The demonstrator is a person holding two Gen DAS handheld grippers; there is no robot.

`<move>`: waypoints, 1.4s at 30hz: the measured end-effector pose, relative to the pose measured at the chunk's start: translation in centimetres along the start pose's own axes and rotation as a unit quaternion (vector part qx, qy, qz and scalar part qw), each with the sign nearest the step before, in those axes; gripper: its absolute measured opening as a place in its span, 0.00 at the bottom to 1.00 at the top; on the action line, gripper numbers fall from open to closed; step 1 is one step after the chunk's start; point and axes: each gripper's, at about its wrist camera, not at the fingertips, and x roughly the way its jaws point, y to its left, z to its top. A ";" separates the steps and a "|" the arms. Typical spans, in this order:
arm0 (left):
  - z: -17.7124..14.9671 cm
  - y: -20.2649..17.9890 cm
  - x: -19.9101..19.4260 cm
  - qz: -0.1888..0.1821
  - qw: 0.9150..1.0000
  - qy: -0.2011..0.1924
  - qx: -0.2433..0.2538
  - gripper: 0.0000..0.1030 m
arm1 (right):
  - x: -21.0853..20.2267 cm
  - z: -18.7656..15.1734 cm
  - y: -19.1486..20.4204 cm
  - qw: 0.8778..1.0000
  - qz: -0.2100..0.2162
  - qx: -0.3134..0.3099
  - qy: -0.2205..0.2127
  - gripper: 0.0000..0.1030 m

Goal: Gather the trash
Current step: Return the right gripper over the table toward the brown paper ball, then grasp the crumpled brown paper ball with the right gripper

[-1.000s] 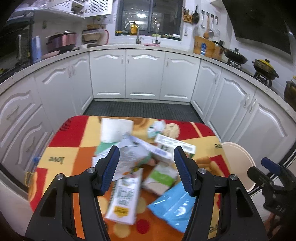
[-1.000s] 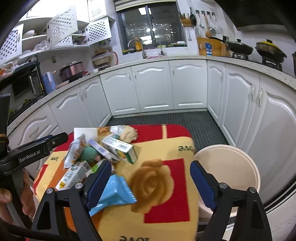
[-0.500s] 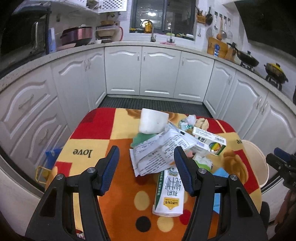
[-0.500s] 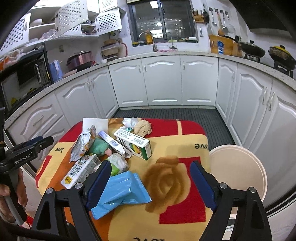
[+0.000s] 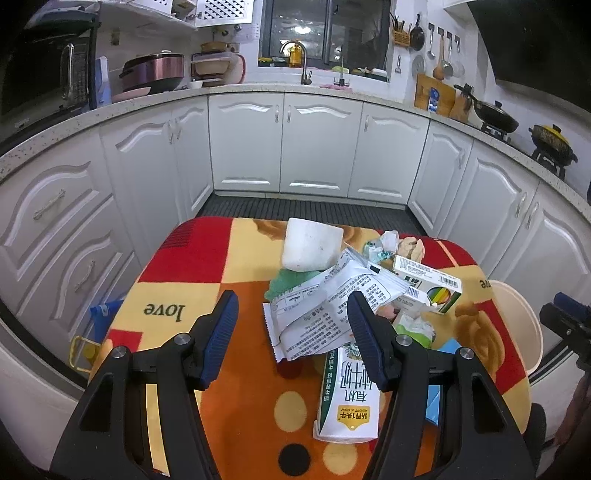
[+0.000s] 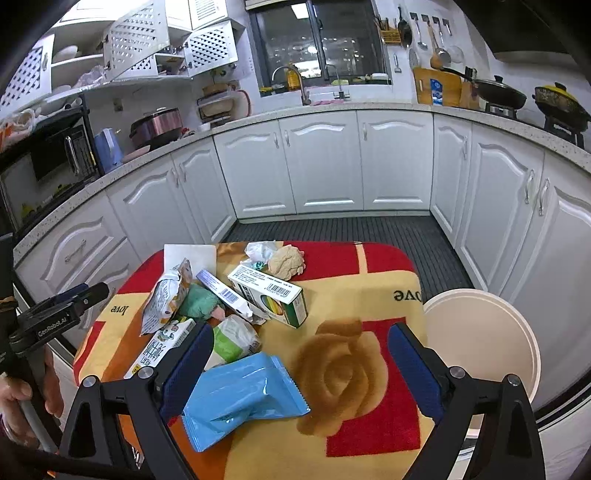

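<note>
A small surface (image 6: 343, 295) wears a fuzzy cloth of red, yellow and orange blocks with a tan rose, coloured dots and the word "love". The trash sits bunched toward its far left part. A glossy blue plastic wrapper (image 6: 240, 398) with a saw-tooth edge lies nearest, at about seven o'clock in the right wrist view. Beyond it are a crinkled green-and-white pouch (image 6: 232, 338), a stiff milk carton (image 5: 349, 391) lying flat, a rectangular cardboard box (image 6: 269, 293) with a barcode, a slim tube box (image 6: 221, 290), a crumpled printed bag (image 5: 325, 310), a soft green wad (image 6: 197, 304), a balled tan paper (image 6: 286, 260), a twisted clear wrapper (image 6: 260, 251) and a white square foam block (image 5: 310, 249) at twelve o'clock of the heap.

The left claw (image 5: 291, 328) has its ribbed blue pads apart above the printed bag, gripping nothing. The right claw (image 6: 301, 356) has just been opening, and its pads now stand wide over the rose, with only a corner of the blue wrapper showing between them, untouched. A hand (image 6: 22, 402) grips the left tool's handle at the left edge of the right wrist view.

A round cream plastic bin (image 6: 480, 339) stands just beside the surface at three o'clock. White panelled cabinets (image 5: 317, 144) curve round the room under a speckled counter (image 5: 258, 88), with a ribbed dark floor mat (image 6: 347, 229), a tap (image 5: 299, 59) below a dark window, and hanging utensils (image 6: 424, 29).
</note>
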 end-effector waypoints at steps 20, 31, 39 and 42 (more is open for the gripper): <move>0.5 0.5 1.9 0.012 1.000 0.011 -0.002 0.58 | 2.6 1.1 -0.3 1.000 -0.003 -0.004 0.030 0.91; 2.5 1.4 4.4 -0.038 0.998 0.042 0.000 0.58 | 5.5 3.4 -0.3 0.999 0.004 -0.018 0.050 0.91; 5.7 3.1 9.3 -0.096 0.992 0.084 -0.008 0.58 | 12.2 6.5 -1.9 0.992 0.050 0.024 0.113 0.91; 6.6 4.0 11.6 -0.117 0.987 0.103 -0.038 0.58 | 14.6 7.1 -2.4 0.988 0.066 0.040 0.137 0.91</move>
